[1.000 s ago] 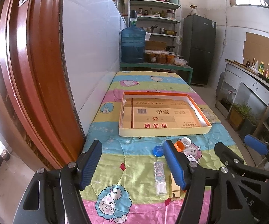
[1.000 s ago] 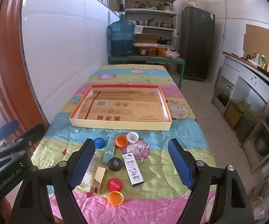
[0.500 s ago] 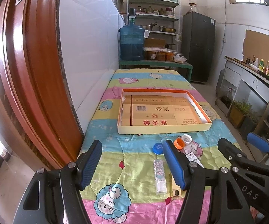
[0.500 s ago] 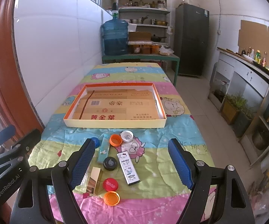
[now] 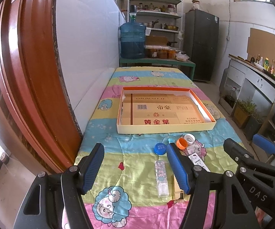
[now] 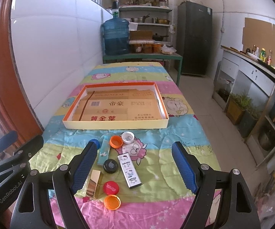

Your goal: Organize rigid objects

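Indoors, cartoon-print quilt (image 6: 156, 206) beside tiled wall (image 6: 51, 43)

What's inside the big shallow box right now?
Only a flattened cardboard sheet lines the shallow box; no caps or lighters in it. Whatever lies beneath that sheet is hidden.

From the left wrist view, my left gripper (image 5: 135, 164) finger covers most of the gold box (image 5: 178, 192) and part of the white Hello Kitty case (image 5: 198, 161). From the right wrist view, my right gripper (image 6: 135, 168) finger hides most of the blue cap (image 6: 95, 142). Small print on tray (image 6: 116, 124) liner illegible. Jars on far shelf (image 6: 145, 9) too small to identify. Bench near edge cut off by frame.
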